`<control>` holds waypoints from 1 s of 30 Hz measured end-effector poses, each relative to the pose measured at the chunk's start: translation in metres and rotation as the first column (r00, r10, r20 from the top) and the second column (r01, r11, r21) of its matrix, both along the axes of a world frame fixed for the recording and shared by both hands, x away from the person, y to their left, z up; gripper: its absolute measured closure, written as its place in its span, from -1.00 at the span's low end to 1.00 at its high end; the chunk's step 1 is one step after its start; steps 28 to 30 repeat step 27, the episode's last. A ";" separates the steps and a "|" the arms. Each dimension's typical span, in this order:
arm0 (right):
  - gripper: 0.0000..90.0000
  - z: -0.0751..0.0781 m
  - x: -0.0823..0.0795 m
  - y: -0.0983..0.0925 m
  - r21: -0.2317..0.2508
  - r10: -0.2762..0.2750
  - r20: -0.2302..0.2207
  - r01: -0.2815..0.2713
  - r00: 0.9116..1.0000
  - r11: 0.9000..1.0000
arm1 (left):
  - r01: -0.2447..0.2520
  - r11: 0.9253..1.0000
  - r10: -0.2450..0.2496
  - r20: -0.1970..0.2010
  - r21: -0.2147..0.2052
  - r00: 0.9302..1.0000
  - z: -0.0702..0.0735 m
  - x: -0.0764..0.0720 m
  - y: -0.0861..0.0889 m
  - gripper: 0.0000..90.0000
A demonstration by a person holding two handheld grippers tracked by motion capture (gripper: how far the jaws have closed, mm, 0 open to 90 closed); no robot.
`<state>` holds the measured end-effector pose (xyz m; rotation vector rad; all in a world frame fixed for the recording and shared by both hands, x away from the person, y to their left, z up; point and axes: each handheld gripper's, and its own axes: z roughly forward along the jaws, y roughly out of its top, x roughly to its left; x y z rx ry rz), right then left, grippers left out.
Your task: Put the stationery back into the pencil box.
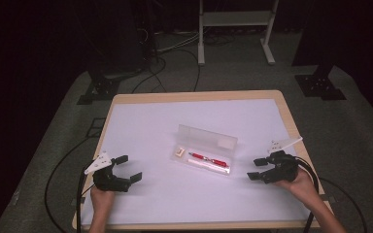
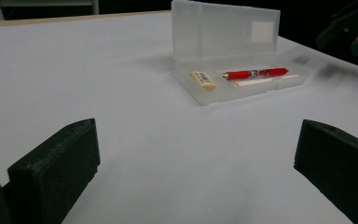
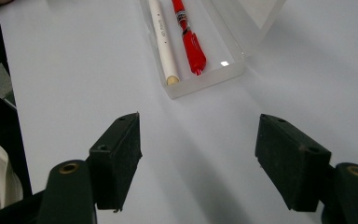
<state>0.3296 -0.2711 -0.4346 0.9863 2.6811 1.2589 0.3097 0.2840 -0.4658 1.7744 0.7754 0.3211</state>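
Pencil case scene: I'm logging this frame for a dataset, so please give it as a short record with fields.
surface: white table top
case: clear pencil case, mid-table, lid open and upright
contents: red pen, white pencil, eraser
left gripper: open, empty, left of case
right gripper: open, empty, right of case
contact: neither gripper touches the case

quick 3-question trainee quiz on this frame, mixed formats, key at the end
1. True or false: the lid of the clear case is shut.
2. What lies in the case beside the red pen and the white stick?
A. eraser
B. scissors
C. ruler
3. How do the jaws of the left gripper and the right gripper stand?

Key: 1 false; 2 A, the eraser; 3 both open, holding nothing.
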 end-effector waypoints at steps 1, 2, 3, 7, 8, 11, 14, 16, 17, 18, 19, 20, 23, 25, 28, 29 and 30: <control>-0.33 -0.001 -0.001 -0.002 0.003 -0.002 -0.001 0.002 1.000 1.000 | 0.000 1.000 0.000 0.000 0.000 1.000 0.000 0.000 0.000 -1.00; -0.33 -0.001 -0.002 -0.003 0.006 -0.007 0.000 0.007 1.000 1.000 | 0.000 1.000 0.000 0.000 0.001 1.000 0.000 0.000 0.000 -1.00; -0.33 -0.001 -0.002 -0.004 0.008 -0.007 -0.001 0.007 1.000 1.000 | 0.001 1.000 -0.001 0.000 0.002 1.000 0.000 0.000 0.000 -1.00; -0.33 -0.003 -0.006 -0.009 0.015 -0.022 -0.005 0.022 1.000 1.000 | -0.001 1.000 0.001 -0.002 0.001 1.000 0.000 0.000 0.000 -1.00; -0.33 -0.004 -0.007 -0.010 0.017 -0.021 0.001 0.021 1.000 1.000 | -0.001 1.000 0.001 -0.002 0.002 1.000 0.000 0.000 0.000 -1.00; -0.33 -0.005 -0.008 -0.012 0.022 -0.026 0.000 0.026 1.000 0.999 | -0.001 1.000 0.001 -0.002 0.003 1.000 0.000 0.000 0.000 -1.00; -0.33 -0.008 -0.012 -0.017 0.038 -0.037 -0.003 0.038 0.999 0.999 | -0.001 1.000 0.001 -0.002 0.004 1.000 0.000 0.000 -0.001 -1.00; -0.33 -0.010 -0.013 -0.019 0.043 -0.043 -0.004 0.043 0.999 0.998 | 0.000 1.000 0.000 -0.002 0.004 1.000 0.000 0.000 -0.001 -1.00; -0.33 -0.011 -0.015 -0.021 0.048 -0.050 -0.004 0.050 0.999 0.998 | 0.000 1.000 0.000 -0.002 0.004 1.000 0.000 0.000 -0.001 -1.00; -0.33 -0.012 -0.016 -0.023 0.050 -0.053 -0.007 0.053 0.999 0.997 | -0.001 1.000 0.001 -0.002 0.004 1.000 0.000 0.000 -0.001 -1.00; -0.33 -0.013 -0.017 -0.024 0.053 -0.054 -0.004 0.054 0.999 0.997 | -0.001 1.000 0.001 -0.002 0.004 1.000 0.000 0.000 -0.001 -1.00; -0.33 -0.013 -0.018 -0.025 0.056 -0.058 -0.006 0.059 0.998 0.997 | 0.000 1.000 0.000 -0.002 0.004 1.000 0.000 0.000 -0.001 -1.00; -0.33 -0.015 -0.022 -0.029 0.071 -0.068 -0.004 0.069 0.998 0.995 | -0.001 1.000 0.001 -0.003 0.004 1.000 0.000 0.000 -0.001 -1.00; -0.33 -0.016 -0.024 -0.032 0.074 -0.073 -0.003 0.073 0.997 0.995 | -0.001 1.000 0.001 -0.003 0.004 1.000 0.000 0.000 -0.001 -1.00; -0.33 -0.017 -0.027 -0.034 0.081 -0.080 0.004 0.080 0.997 0.994 | -0.001 1.000 0.001 -0.003 0.004 1.000 0.000 0.000 -0.001 -1.00; -0.33 -0.017 -0.027 -0.034 0.081 -0.080 0.004 0.080 0.997 0.994 | -0.001 1.000 0.001 -0.003 0.004 1.000 0.000 0.000 -0.001 -1.00; -0.33 -0.017 -0.027 -0.034 0.081 -0.080 0.004 0.080 0.997 0.994 | -0.001 1.000 0.001 -0.003 0.004 1.000 0.000 0.000 -0.001 -1.00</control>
